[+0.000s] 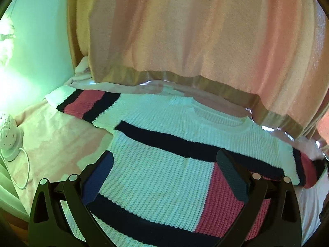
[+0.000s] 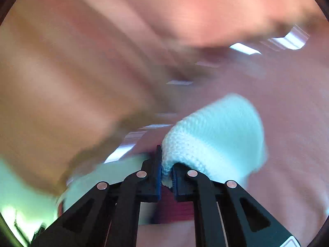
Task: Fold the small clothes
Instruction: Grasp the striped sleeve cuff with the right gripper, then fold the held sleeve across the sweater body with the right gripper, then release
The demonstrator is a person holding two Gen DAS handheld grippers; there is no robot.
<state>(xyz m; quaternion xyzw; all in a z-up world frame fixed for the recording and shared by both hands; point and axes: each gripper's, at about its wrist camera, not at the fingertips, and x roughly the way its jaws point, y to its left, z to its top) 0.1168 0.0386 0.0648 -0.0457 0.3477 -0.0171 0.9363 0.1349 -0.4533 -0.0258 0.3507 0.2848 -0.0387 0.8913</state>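
Your left wrist view is sharp and well lit, with bright greenish-white light flooding in from the left edge and washing out the wall there. That cast tints the sweater pale green. Small glints of glare sit along the shiny strip under the curtain, at centre and right. Fisheye bending curves the curtain hem and darkens the corners into a black ring. Your right wrist view is heavily motion-blurred: the background smears into pink and tan streaks, with white highlights dragged into bars at upper right and lower centre. Only the right gripper and the knit cuff near it stay fairly crisp. The lower left glows green-white.
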